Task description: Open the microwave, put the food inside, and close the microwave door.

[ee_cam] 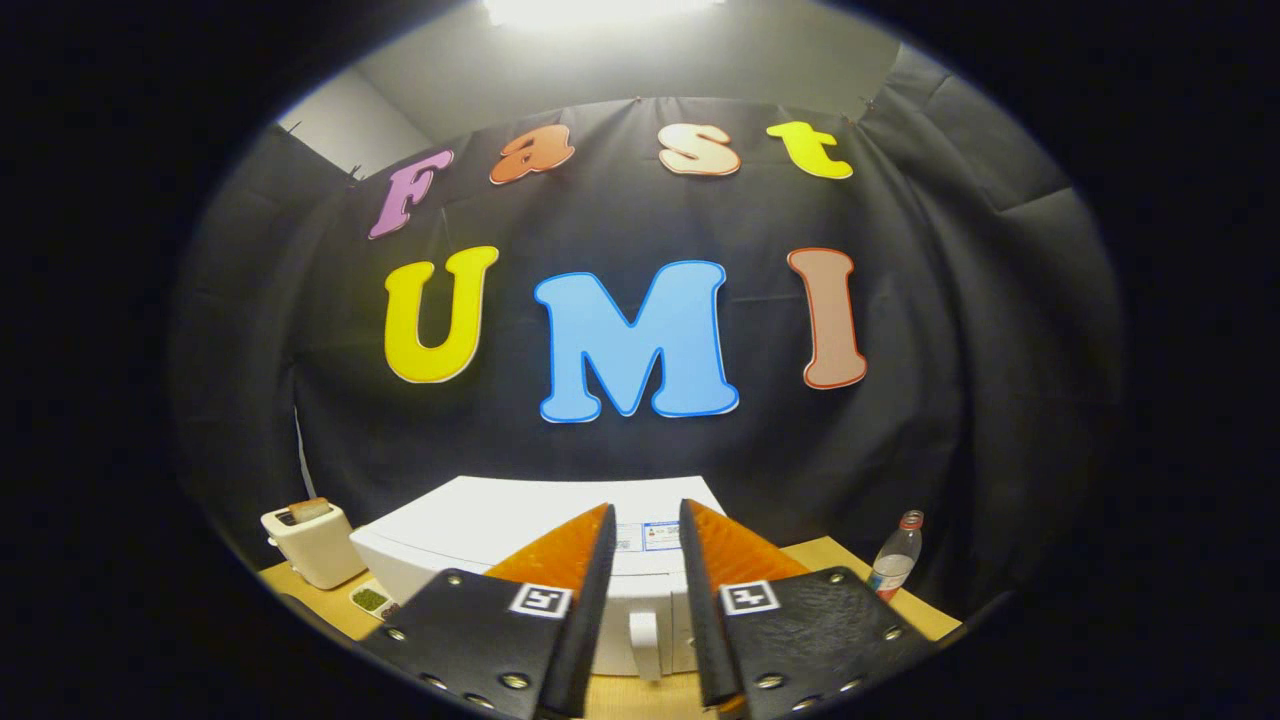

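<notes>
the big white box-shaped microwave (pixel 520 525) sits on the tan wooden table (pixel 830 560) just ahead of my fingers, its door shut, its white handle (pixel 645 640) showing in the gap between them. my gripper (pixel 647 525) hangs above its front with the fingers spread apart, pinching nothing. beside the microwave stands a cream toaster (pixel 312 545) with a slice of bread (pixel 308 510) poking up. on the other side stands a clear plastic bottle (pixel 895 560). a small white dish of green food (pixel 370 599) lies between toaster and microwave.
</notes>
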`<state>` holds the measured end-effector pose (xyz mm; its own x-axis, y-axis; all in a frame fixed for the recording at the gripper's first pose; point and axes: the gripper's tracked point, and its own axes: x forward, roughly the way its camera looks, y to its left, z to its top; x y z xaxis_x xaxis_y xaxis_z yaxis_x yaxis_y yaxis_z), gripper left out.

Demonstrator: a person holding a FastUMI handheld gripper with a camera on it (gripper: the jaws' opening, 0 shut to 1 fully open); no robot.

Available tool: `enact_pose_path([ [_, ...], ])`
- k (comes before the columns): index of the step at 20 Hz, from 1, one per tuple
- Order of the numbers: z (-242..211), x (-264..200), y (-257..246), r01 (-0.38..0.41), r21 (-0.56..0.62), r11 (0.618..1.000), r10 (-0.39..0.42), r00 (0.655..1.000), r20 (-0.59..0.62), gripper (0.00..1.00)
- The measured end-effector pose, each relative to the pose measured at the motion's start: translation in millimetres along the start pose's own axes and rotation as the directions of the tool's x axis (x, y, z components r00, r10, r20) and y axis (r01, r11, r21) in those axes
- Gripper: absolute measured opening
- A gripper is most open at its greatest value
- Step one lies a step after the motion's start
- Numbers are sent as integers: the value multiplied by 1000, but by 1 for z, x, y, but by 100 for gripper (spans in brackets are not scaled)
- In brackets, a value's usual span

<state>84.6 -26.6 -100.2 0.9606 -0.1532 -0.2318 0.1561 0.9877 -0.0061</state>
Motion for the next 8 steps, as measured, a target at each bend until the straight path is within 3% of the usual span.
enact_pose_path([
  [3,3,-11,14,-36,13,999,36,999,1,91],
  [4,7,-12,13,-33,1,999,33,999,15,98],
  [8,20,-24,9,-12,-33,999,14,998,58,98],
])
